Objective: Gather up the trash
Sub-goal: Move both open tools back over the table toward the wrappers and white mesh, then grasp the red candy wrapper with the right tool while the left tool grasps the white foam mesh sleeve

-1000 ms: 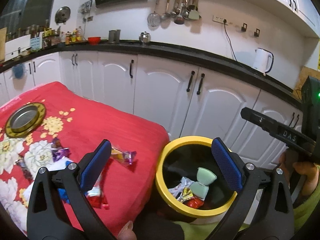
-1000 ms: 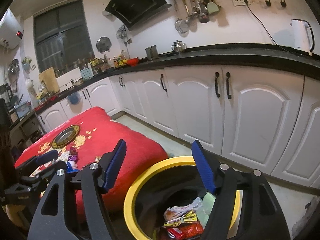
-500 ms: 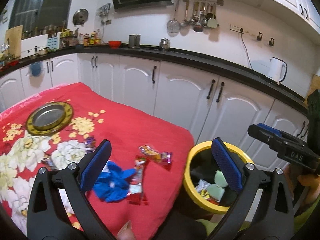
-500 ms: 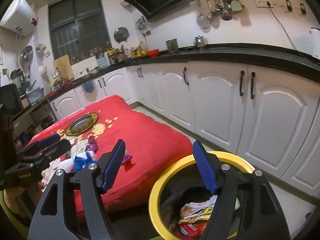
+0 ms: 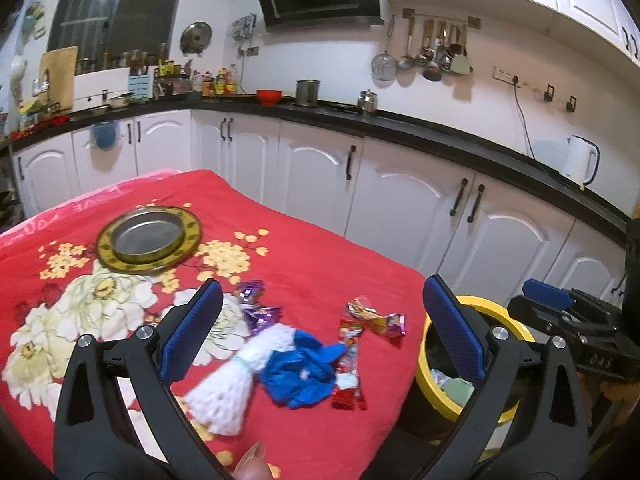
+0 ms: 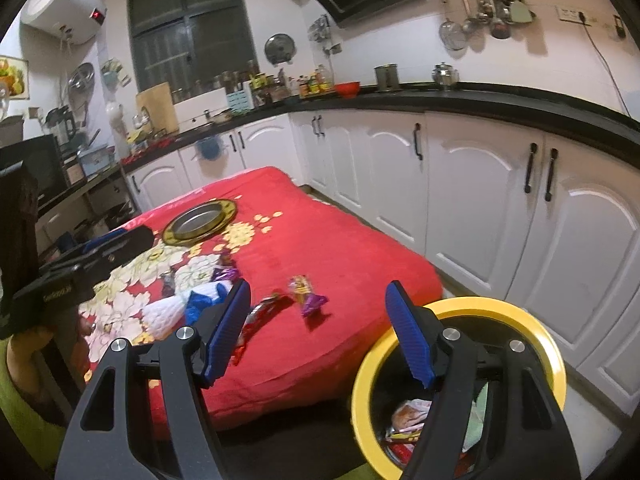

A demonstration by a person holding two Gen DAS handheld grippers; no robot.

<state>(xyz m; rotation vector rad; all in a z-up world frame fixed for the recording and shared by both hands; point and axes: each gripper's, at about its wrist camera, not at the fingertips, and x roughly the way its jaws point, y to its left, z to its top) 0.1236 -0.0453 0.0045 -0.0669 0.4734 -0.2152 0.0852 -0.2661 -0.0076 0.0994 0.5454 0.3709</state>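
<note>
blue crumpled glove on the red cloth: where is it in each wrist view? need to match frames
Left wrist: the blue glove lies at lower centre, between the fingers of the open left gripper, beside a white knit piece.
Right wrist: it sits at left of centre, partly hidden by the right gripper's left finger.
Shared landmark: the gold-rimmed plate.

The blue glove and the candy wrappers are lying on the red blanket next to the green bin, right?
Almost. The bin is yellow, not green, as the right wrist view shows. The blue glove and candy wrappers do lie on the red blanket beside it.
</note>
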